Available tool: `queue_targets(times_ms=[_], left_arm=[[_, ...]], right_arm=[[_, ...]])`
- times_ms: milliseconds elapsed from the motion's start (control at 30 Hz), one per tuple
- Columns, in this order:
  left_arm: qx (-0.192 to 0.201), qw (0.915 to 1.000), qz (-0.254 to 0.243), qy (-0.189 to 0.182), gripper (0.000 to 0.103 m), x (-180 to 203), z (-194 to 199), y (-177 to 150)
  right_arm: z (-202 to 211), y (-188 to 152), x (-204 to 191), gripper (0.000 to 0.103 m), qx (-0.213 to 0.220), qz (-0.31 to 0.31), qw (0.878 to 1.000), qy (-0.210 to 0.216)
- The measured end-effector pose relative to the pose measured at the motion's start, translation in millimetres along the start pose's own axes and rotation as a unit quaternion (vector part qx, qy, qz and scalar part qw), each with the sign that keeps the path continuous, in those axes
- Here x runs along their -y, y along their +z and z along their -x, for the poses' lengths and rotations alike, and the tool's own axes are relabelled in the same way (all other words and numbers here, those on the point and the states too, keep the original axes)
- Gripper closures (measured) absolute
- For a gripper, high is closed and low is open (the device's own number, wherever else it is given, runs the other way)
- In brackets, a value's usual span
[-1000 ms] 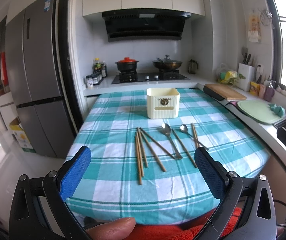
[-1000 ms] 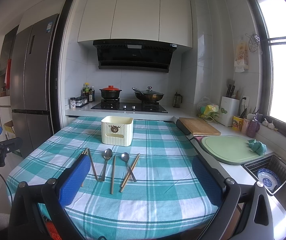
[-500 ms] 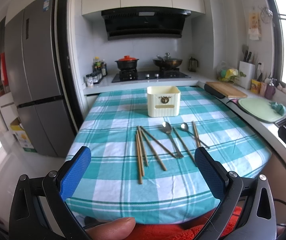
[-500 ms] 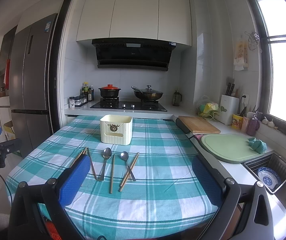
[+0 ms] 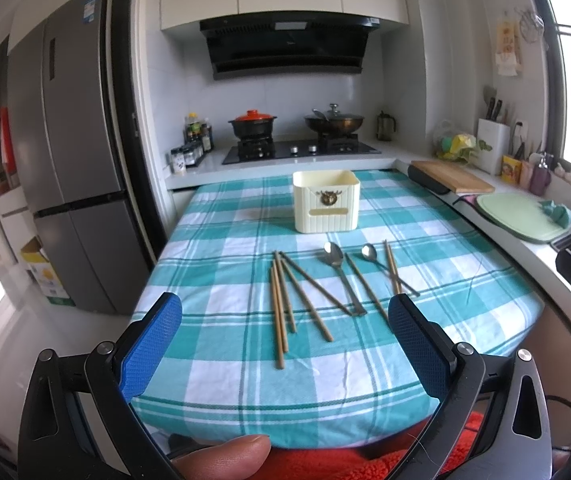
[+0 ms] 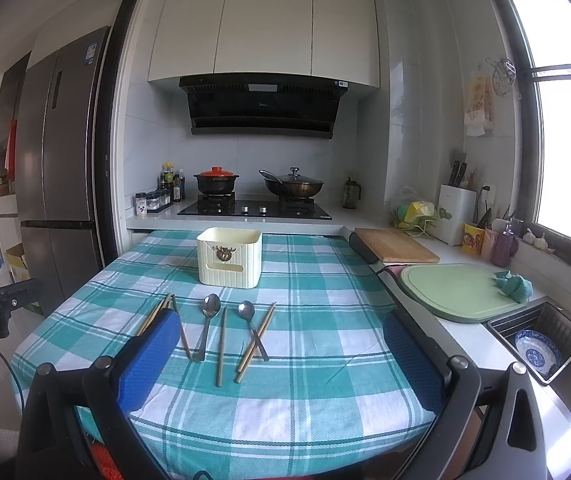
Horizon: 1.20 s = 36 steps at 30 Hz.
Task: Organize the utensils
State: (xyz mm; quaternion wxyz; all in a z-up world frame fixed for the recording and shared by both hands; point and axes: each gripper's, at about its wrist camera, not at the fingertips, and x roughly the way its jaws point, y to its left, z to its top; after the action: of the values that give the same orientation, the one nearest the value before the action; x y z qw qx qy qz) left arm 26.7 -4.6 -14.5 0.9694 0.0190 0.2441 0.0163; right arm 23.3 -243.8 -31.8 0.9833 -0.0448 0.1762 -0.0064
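Lying beyond wide-spread left gripper (image 5: 285, 344), chopsticks (image 5: 281, 308), spoons (image 5: 339, 270)

Kitchen surroundings, placed relative to the black glass gas hob (image 6: 254, 209). On the hob's left burner: a black pot with a red lid (image 6: 216, 181); on its right burner: a dark lidded wok (image 6: 293, 185). Above the hob: a black angled range hood (image 6: 263, 106) under white wall cabinets (image 6: 263, 28). Left of the hob: a cluster of condiment bottles and spice jars (image 6: 161, 194), then a tall grey steel refrigerator (image 6: 59, 168). Right of the hob: a rectangular wooden cutting board (image 6: 395, 245), a pale green plastic board (image 6: 455, 290), a white knife block (image 6: 456, 214), and a blue-patterned bowl (image 6: 537, 347) in a steel sink basket.
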Motion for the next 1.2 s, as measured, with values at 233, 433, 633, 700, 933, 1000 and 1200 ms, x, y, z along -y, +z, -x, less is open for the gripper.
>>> queue_targets(times_ms=[233, 433, 633, 700, 933, 1000, 1200], left_arm=[[-0.010, 0.9999, -0.010, -0.004, 0.000, 5.0, -8.1, 2.1], [-0.019, 0.9998, -0.006, -0.004, 0.000, 4.9, -12.3, 5.2], [-0.031, 0.9995, -0.009, -0.002, 0.000, 8.1, -20.0, 7.7], [-0.033, 0.9994, -0.008, -0.002, 0.000, 7.8, -21.5, 8.3], [-0.041, 0.9991, -0.005, 0.001, 0.000, 3.5, -30.3, 9.9], [-0.049, 0.9988, 0.000, 0.005, 0.000, -1.8, -40.0, 10.2], [-0.092, 0.9950, 0.037, 0.012, 0.000, -30.0, -90.1, 8.6]], right_arm=[[-4.1, -0.3, 2.1, 0.000, -0.005, -0.006, 1.000, -0.002], [-9.4, -0.8, 3.3, 0.000, -0.011, -0.009, 1.000, -0.004], [-13.7, -2.2, 4.5, 0.000, -0.016, -0.011, 1.000, -0.004], [-15.3, -1.9, 5.1, 0.000, -0.018, -0.012, 1.000, -0.004], [-21.9, -2.2, 6.4, 0.000, -0.023, -0.012, 1.000, -0.007], [-27.1, -1.6, 7.3, 0.000, -0.026, -0.011, 1.000, -0.009], [-48.2, -0.3, 13.2, 0.000, -0.044, -0.011, 0.999, -0.020]])
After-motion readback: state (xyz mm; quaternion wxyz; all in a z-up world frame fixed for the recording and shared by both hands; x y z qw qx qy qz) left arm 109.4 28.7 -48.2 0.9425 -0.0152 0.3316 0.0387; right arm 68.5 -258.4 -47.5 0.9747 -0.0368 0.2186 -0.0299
